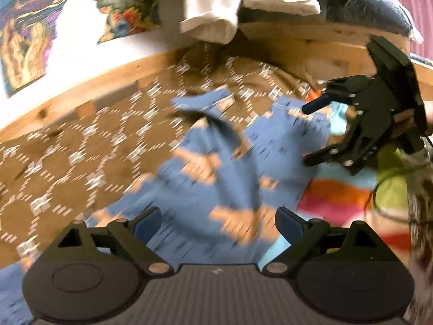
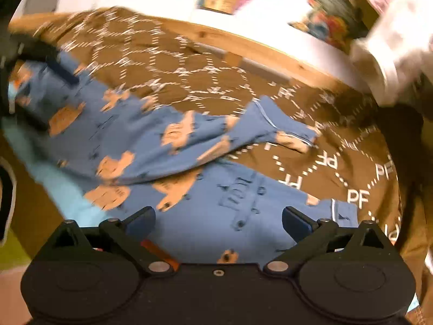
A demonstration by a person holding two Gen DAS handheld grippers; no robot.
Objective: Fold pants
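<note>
Pants [image 2: 173, 146] lie spread across a brown bedspread [image 2: 167, 62] with a white hexagon pattern and "PF" letters. They are blue, printed with tan animal shapes, and one leg is folded over so that its cuff points toward the far side of the bed. A buttoned part of the blue cloth sits nearest the right gripper [image 2: 218, 220], just below and ahead of its fingertips.

Both claws stand spread wide with nothing pinched between them. The left gripper [image 1: 217, 223] hangs above the blue cloth, its blue-padded fingers [image 1: 147, 224] clear of the fabric as far as the heavy blur lets me judge. In the left wrist view the right gripper [image 1: 316, 132] shows from the side at the right edge, also gaping, over the far end of the pants.

Under the pants at that side lies a light blue cloth [image 1: 338, 113] with orange, pink and red stripes. A wooden bed frame [image 1: 108, 81] runs along the far edge of the bedspread, with colourful posters [image 1: 24, 40] on the white wall behind it. A white garment [image 1: 213, 8] hangs down over the frame near the head of the bed.
</note>
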